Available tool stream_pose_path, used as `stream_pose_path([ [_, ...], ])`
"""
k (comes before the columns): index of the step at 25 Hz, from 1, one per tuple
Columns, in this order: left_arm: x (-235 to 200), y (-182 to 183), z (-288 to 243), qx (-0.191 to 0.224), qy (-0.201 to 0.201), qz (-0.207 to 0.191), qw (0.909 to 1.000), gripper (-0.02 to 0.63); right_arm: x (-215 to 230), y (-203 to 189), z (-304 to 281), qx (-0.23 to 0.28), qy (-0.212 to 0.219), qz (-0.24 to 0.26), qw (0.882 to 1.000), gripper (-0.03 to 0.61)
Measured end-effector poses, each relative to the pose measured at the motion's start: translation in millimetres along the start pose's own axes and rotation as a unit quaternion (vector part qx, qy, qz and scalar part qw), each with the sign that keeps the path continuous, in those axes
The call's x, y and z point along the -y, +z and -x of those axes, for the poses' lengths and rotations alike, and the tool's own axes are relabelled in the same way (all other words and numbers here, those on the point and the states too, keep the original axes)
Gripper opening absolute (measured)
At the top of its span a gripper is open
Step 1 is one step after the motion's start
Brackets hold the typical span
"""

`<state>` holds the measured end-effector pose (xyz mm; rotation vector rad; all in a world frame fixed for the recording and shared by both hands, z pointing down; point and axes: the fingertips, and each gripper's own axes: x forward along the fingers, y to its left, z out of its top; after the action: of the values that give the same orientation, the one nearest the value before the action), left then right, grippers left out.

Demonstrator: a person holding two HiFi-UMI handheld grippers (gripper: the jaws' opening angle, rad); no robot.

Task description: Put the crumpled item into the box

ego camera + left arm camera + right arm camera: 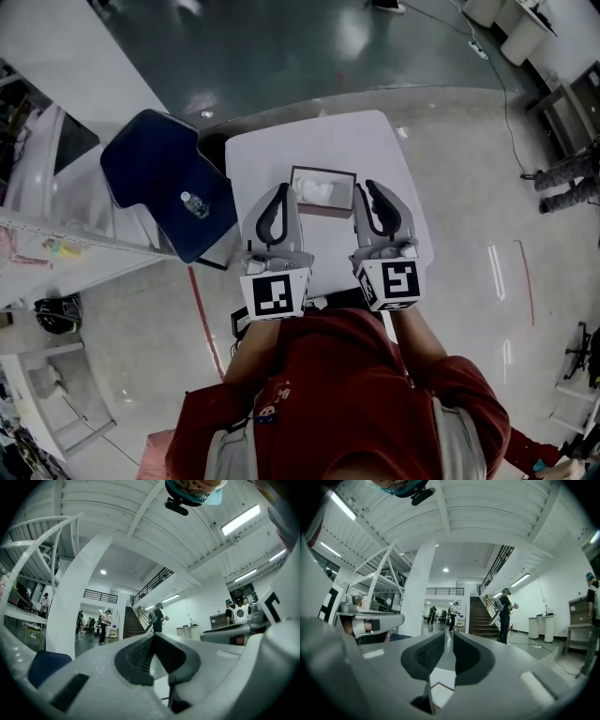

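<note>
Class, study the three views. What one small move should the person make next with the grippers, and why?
Probably just draw both grippers back and stop. The white crumpled item seems to lie inside the box already. The left gripper is shut on nothing. The right gripper is barely open and empty, so nothing looks left to carry.
</note>
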<state>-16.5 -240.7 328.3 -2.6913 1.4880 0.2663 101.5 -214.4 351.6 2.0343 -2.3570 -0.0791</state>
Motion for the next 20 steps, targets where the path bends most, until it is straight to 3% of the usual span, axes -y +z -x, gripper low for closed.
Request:
stream_pose_path([
  [9, 16, -2, -7, 0.002, -0.016, 0.006, 0.9999, 0.003, 4, 2, 7, 0.005, -0.002, 0.004, 1.0, 0.006],
  [20, 20, -5, -10, 0.0, -0.024, 0.007, 0.9997, 0.003, 2, -2, 8, -0.01, 0.008, 0.017, 1.0, 0.002],
])
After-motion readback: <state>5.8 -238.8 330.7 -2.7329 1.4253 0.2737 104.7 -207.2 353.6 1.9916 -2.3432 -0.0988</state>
